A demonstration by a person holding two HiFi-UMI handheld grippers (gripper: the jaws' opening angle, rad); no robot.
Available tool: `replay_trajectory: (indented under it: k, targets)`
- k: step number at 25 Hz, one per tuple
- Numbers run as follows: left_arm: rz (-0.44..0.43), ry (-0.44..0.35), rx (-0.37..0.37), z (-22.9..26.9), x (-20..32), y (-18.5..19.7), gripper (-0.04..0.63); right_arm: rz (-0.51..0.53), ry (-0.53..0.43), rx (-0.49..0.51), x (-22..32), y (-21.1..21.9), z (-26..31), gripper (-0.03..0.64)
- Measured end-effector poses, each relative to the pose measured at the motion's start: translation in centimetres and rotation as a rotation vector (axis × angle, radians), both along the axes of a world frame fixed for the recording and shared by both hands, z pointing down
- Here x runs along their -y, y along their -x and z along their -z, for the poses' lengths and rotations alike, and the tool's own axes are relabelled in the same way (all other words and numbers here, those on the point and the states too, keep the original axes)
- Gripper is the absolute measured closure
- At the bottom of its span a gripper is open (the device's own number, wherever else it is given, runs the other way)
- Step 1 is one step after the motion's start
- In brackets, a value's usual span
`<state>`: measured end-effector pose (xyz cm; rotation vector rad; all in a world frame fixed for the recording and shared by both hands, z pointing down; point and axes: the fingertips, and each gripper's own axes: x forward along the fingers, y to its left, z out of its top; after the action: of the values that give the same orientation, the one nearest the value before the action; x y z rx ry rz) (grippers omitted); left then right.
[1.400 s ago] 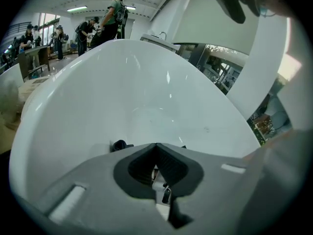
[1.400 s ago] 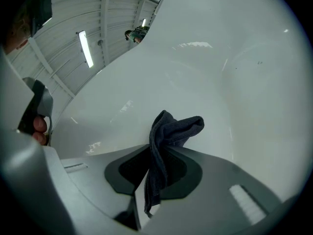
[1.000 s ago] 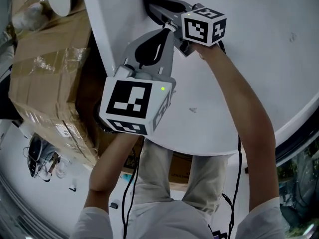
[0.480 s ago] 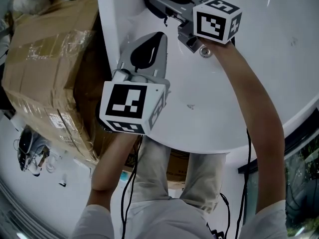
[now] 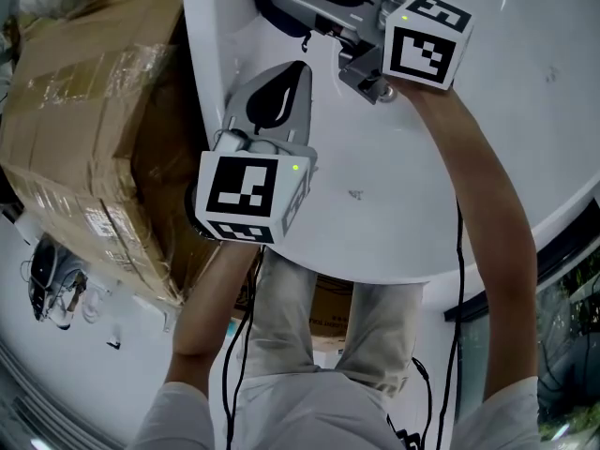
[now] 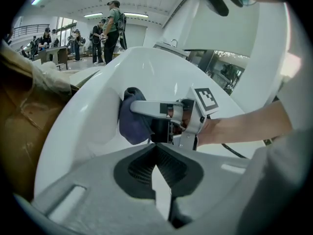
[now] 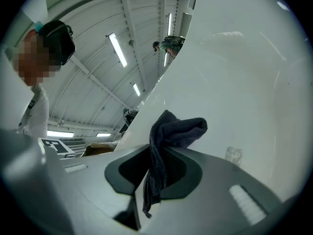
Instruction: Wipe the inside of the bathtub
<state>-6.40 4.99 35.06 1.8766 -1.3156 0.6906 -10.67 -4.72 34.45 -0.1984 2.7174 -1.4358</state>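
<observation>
Pressing a dark cloth [image 7: 177, 127] toward the white inner wall of the bathtub [image 5: 403, 223], the right gripper [image 5: 278, 4] works near the tub's far left rim, and its own view shows its jaws clamped on a fold of that cloth, with a rounded bunch ahead of the tips and a thin tail hanging down between them. The left gripper [image 5: 298, 67] hangs just beside it, over the same rim, with its jaws together and nothing between them. The likeliest trouble is the grip on the fabric. Only a narrow fold looks pinched, so drag against the wall on a firm stroke could pull the cloth loose and drop it into the tub. The bunch is also small. If it rolls or flattens to one side, the hard jaw tips could meet the enamel and scrape it instead of wiping it. The two grippers are close together, so a wide sweep toward the near edge could knock the right one against the idle left one. A small dark mark [image 5: 356, 195] lies on the tub surface well apart from the cloth, toward the near edge, and could be missed if the strokes stay up by the rim. A black cable [image 5: 458, 251] trails along the right forearm and might drag over the near rim.
</observation>
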Motion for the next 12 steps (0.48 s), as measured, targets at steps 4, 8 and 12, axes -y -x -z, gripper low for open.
replay_trajectory:
  k: [4, 8, 12]
  targets:
    - [-0.032, -0.002, 0.009, -0.1, -0.4, -0.6, 0.595, -0.029, 0.011, -0.064, -0.2, -2.3, -2.4, 0.56]
    - [-0.083, -0.017, -0.01, -0.1, -0.5, -2.9, 0.596, -0.049, 0.055, -0.174, -0.3, -4.9, -7.3, 0.561]
    - [-0.057, -0.016, -0.03, -1.0, -1.0, -4.3, 0.595, -0.1, 0.098, -0.266, -0.9, -6.7, -12.0, 0.561]
